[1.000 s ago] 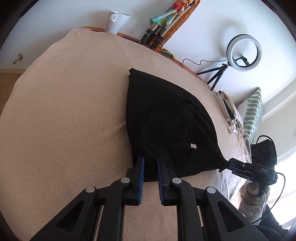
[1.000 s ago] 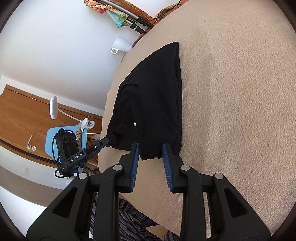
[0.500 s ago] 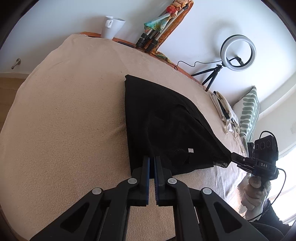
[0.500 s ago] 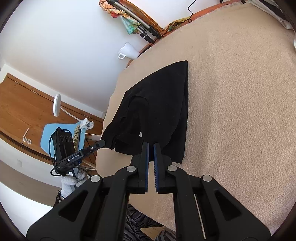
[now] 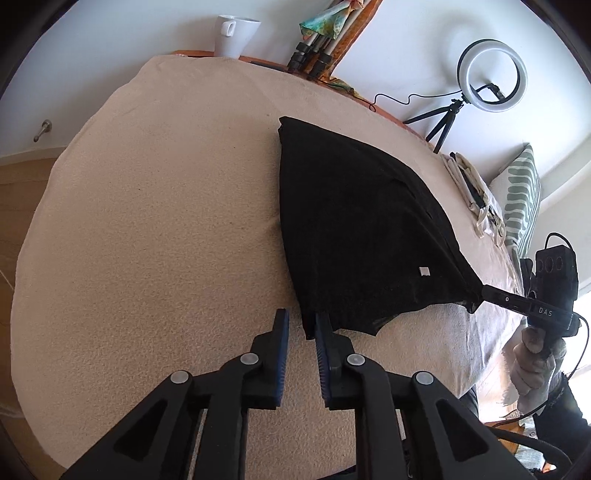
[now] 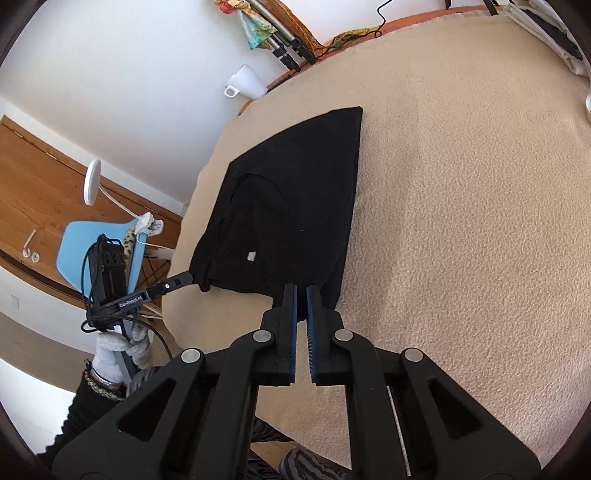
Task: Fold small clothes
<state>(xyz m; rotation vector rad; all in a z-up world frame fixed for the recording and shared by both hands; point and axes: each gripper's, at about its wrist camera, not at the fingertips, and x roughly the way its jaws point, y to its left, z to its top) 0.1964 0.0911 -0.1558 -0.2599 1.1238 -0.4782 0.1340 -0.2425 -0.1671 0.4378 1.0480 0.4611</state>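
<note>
A black garment (image 5: 354,229) lies on a beige blanket-covered bed (image 5: 166,221), with a small white tag on it. My left gripper (image 5: 301,325) is open at the garment's near corner, its right finger touching the cloth edge, nothing held. My right gripper (image 6: 301,295) is shut on the garment's near edge (image 6: 295,206). The right gripper also shows in the left wrist view (image 5: 491,293), pinching the stretched corner. The left gripper shows in the right wrist view (image 6: 177,282) at the other near corner.
A white mug (image 5: 236,35) and folded tripods (image 5: 314,55) stand on the wooden ledge behind the bed. A ring light (image 5: 487,75), white cloth items (image 5: 469,181) and a striped pillow (image 5: 517,199) lie at the right. A blue chair (image 6: 99,251) stands beside the bed.
My left gripper, shut on the garment's corner half a second ago, has opened and let it go. My right gripper has stayed shut on its edge and the cloth has been pulled flatter.
</note>
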